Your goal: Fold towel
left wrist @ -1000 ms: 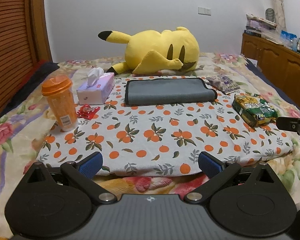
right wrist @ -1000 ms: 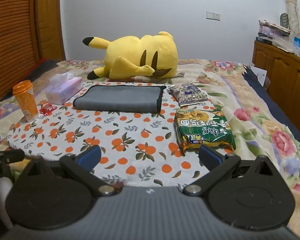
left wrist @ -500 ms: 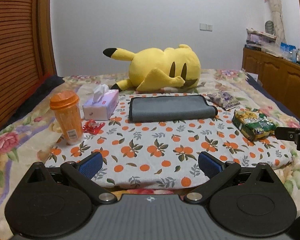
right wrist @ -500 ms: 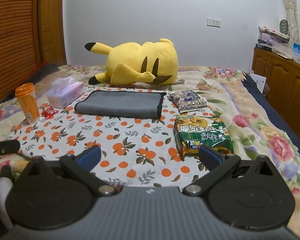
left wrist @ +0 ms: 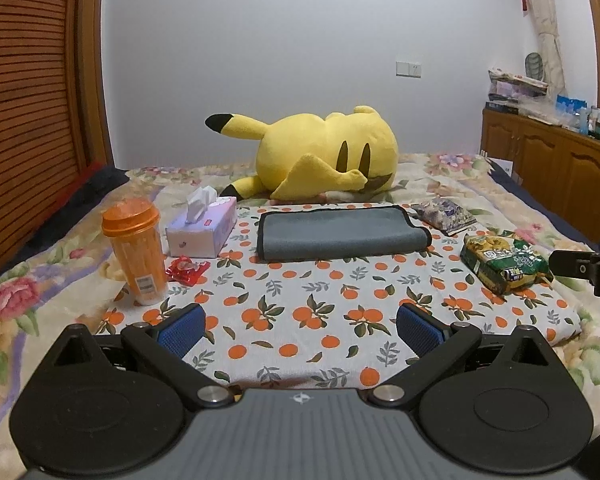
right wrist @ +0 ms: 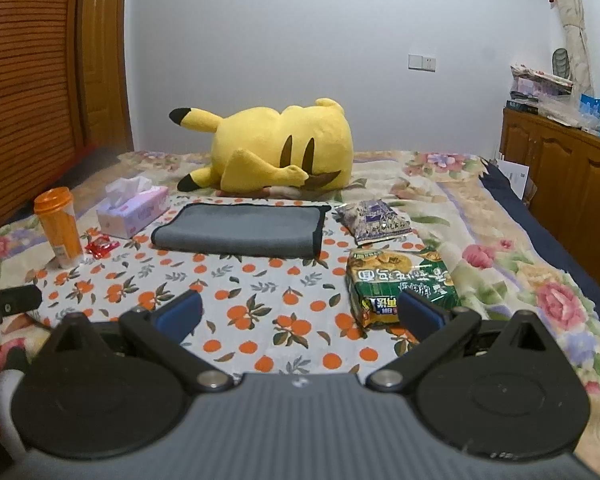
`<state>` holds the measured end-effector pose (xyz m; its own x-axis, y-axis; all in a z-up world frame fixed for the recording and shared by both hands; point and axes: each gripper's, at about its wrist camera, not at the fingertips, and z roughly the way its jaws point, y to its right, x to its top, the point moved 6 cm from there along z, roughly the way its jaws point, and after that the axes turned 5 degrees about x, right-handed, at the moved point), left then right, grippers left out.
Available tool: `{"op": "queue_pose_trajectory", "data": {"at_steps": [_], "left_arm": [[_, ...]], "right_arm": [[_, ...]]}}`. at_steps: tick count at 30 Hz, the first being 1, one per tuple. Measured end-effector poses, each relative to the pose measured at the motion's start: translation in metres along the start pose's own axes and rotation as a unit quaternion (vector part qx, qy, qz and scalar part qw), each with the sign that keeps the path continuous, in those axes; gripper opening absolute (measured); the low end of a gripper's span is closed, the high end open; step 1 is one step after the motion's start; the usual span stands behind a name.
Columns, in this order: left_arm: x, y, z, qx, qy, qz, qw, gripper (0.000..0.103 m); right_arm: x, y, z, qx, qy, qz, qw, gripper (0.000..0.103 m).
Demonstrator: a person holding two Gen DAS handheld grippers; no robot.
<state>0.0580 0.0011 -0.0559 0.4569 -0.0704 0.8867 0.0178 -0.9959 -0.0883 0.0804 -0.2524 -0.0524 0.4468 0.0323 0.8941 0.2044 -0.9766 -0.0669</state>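
- The gray towel (left wrist: 340, 232) lies at the centre of the left wrist view, already doubled into a flat rectangle, on the orange-print cloth (left wrist: 300, 312) spread over the bed; in the right wrist view the same towel (right wrist: 240, 230) sits centre left.
- Over the last second both cameras have drawn back and risen: the towel now shows smaller and lower in the frame, with more wall above the yellow plush (left wrist: 324, 152) behind it.
- The left gripper (left wrist: 300, 330) stands with its jaws wide apart, holding nothing, at the lower middle of its frame, well short of the towel.
- The right gripper (right wrist: 300, 316) is likewise spread wide and empty at the lower middle of its own frame; one blue pad (right wrist: 420, 314) overlaps the green snack bag (right wrist: 400, 280) in the picture, but contact cannot be told.
- The towel itself has not shifted against its neighbours: the tissue box (left wrist: 202, 232) to its left, the purple packet (left wrist: 444, 216) to its right.
- Judged from this, the retreat with empty jaws suggests either that the folding is done or that a reset comes before another fold; no cloth is in hand.
- The orange cup (left wrist: 136, 252) and the red wrapper (left wrist: 186, 270) at centre left stay undisturbed.
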Motion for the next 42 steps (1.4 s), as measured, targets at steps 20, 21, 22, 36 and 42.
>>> {"op": "queue_pose_trajectory", "data": {"at_steps": [20,21,22,36,42], "left_arm": [[0.005,0.004,-0.011,0.000,0.037,0.012,0.9992,0.103],[0.006,0.004,-0.011,0.000,0.038,0.013,0.9992,0.103],[0.006,0.004,-0.011,0.000,0.040,0.014,0.9991,0.103],[0.006,0.005,-0.011,0.001,0.039,0.015,0.9991,0.103],[0.006,0.004,-0.011,0.001,0.040,0.015,0.9991,0.103]], "right_arm": [[0.005,0.001,-0.010,-0.002,0.037,0.003,0.999,0.103],[0.006,0.002,-0.011,-0.002,0.039,0.003,0.999,0.103],[0.006,0.002,-0.012,-0.002,0.043,0.004,0.999,0.103],[0.007,0.002,-0.013,-0.002,0.045,0.006,0.999,0.103],[0.007,0.002,-0.013,-0.002,0.046,0.006,0.999,0.103]]}}
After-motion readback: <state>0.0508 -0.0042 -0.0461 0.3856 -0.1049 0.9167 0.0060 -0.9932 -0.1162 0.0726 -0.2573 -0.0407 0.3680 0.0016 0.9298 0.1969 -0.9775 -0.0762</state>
